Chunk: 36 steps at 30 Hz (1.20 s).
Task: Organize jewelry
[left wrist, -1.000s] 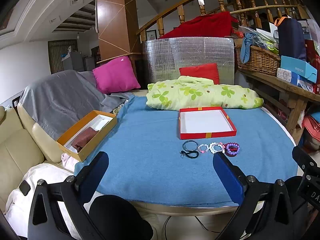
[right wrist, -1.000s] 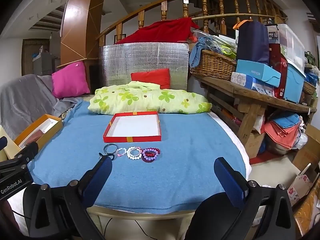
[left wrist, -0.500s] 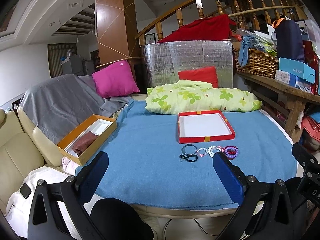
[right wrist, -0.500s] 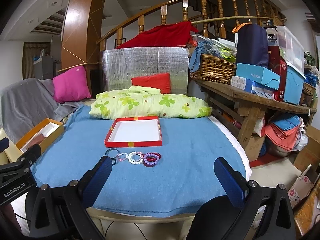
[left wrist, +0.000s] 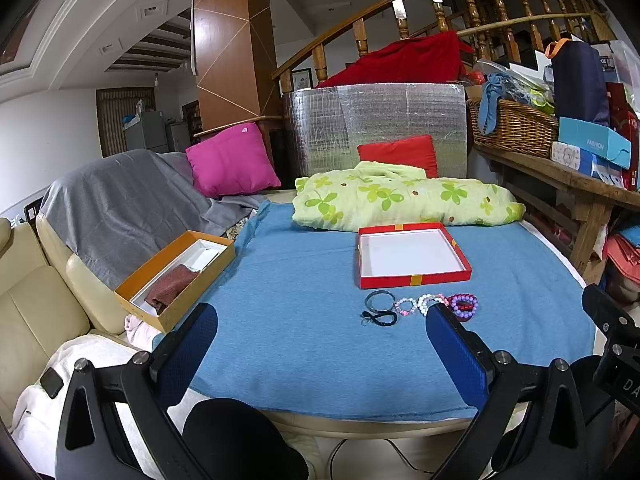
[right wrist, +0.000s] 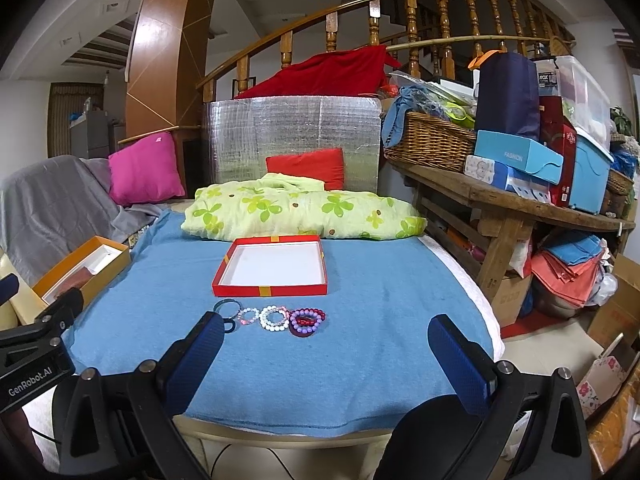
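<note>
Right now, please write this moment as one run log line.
left gripper: open | right gripper: open | bracelets: on blue cloth, none held | red box: empty

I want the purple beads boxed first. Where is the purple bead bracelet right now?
In the right wrist view, the purple bead bracelet lies on the blue tablecloth, at the right end of the bracelet row, beside the white bead bracelet, before the red shallow box.

We list two grippers: left gripper (left wrist: 320, 344) and right gripper (right wrist: 326, 354), each with black frames, silver screws and blue textured pads (right wrist: 460, 364); white "GenRobot.AI" lettering marks one body.
</note>
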Tool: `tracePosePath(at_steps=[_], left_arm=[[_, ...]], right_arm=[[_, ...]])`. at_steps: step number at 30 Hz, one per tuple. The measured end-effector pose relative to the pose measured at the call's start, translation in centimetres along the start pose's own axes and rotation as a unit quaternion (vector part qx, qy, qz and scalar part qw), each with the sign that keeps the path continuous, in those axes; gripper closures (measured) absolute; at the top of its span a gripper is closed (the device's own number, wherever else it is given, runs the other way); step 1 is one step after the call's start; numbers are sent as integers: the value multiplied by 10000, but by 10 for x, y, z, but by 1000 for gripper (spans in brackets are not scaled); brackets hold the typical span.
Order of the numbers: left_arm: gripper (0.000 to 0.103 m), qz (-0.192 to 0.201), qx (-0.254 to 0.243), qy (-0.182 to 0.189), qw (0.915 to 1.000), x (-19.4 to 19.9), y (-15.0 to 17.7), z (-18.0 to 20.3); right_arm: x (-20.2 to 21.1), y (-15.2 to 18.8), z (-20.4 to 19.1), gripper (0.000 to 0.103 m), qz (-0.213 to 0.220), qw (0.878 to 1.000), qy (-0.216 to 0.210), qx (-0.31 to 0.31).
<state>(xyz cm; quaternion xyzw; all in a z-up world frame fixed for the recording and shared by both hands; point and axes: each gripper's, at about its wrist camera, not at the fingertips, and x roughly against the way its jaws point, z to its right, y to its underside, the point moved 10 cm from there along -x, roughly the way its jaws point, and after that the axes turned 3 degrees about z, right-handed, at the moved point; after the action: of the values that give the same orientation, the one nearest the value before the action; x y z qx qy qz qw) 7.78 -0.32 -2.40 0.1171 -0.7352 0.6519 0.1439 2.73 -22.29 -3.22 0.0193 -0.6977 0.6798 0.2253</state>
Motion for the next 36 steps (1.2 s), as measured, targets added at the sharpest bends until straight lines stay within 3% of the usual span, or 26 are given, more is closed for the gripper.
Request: tracePosePath(at_steps=[18,36], left_arm=[[0,52,-78,9,10000,0,-3,0],[0,-63,-45,-9,10000,-24,-2,0]], right_arm=[[-5,-2,-5,0,-41,9999,-7,94],[-31,-3,-4,0,-196,9996,67,171]])
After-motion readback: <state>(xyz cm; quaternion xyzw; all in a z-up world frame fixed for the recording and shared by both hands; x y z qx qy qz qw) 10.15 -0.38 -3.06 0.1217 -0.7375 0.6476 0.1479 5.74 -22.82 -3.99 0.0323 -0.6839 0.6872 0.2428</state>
